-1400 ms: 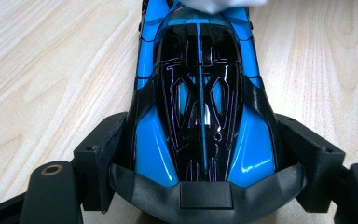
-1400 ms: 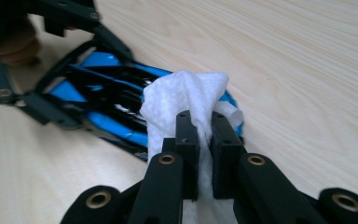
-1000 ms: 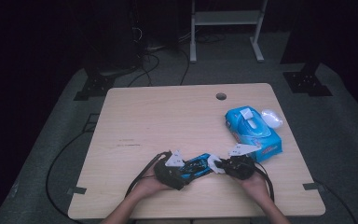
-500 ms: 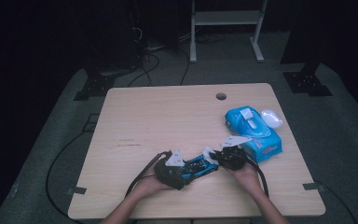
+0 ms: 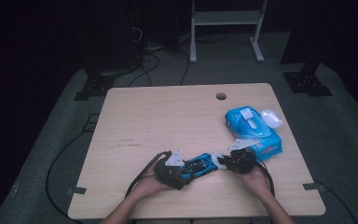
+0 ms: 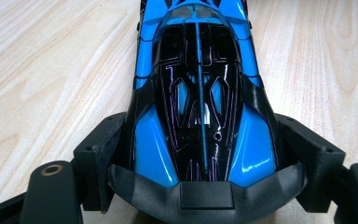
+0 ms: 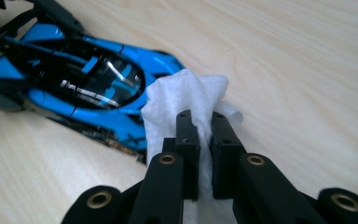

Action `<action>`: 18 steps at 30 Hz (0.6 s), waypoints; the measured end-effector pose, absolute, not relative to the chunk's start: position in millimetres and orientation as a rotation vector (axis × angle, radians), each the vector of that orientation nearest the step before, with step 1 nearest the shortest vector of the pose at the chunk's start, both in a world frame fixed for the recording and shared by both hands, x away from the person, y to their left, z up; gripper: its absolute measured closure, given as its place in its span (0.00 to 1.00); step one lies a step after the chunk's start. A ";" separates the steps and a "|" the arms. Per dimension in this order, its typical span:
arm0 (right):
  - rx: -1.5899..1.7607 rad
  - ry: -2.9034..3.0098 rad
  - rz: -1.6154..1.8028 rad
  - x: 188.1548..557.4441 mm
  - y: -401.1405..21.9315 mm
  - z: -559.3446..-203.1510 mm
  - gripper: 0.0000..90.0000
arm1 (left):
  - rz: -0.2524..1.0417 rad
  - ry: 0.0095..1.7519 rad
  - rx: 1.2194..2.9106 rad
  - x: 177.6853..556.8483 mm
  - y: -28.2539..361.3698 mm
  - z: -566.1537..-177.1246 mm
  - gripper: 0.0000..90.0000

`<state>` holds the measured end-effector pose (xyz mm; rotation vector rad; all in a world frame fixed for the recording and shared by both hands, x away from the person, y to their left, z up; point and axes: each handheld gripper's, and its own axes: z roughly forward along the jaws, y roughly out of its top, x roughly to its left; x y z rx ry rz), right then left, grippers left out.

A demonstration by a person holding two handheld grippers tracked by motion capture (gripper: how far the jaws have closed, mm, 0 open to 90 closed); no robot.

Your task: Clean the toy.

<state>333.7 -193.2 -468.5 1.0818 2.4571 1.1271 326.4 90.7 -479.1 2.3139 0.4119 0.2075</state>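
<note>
**Toy car held and wiped near the bench's front edge**

The work sat close to the 6 o'clock edge of the bench [image 5: 135, 116], with only a narrow strip of wood between the hands and that edge. From the middle out to 9, 11 and 12 o'clock the top lay open. A small round hole [image 5: 221, 96] sat near the 12 o'clock edge. At 3 o'clock a blue wipes pack [image 5: 251, 128] lay near the right edge, its white lid flipped open, just beyond the right claw.

The toy car [image 5: 198, 164] lay flat on the wood between the two claws. It was glossy blue with a black top traced in thin purple lines, and low and pointed in shape. The left claw [image 6: 200, 154] gripped it across its wide end, one jaw pressed on each flank. The right claw [image 7: 204, 135] was pressed together on a crumpled white wipe [image 7: 182, 100], which touched the car's narrow end.
</note>
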 end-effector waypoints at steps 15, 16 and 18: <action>1.106 2.480 1.157 331.8 -200.1 -466.7 0.93 | 0.200 0.411 2.308 327.5 89.1 -479.6 0.26; 1.114 2.475 1.156 335.3 -198.2 -466.6 0.93 | 0.200 0.410 2.310 327.6 88.8 -479.5 0.27; 1.118 2.451 1.170 344.1 -191.0 -464.9 0.93 | 0.199 0.411 2.311 327.4 89.1 -479.4 0.26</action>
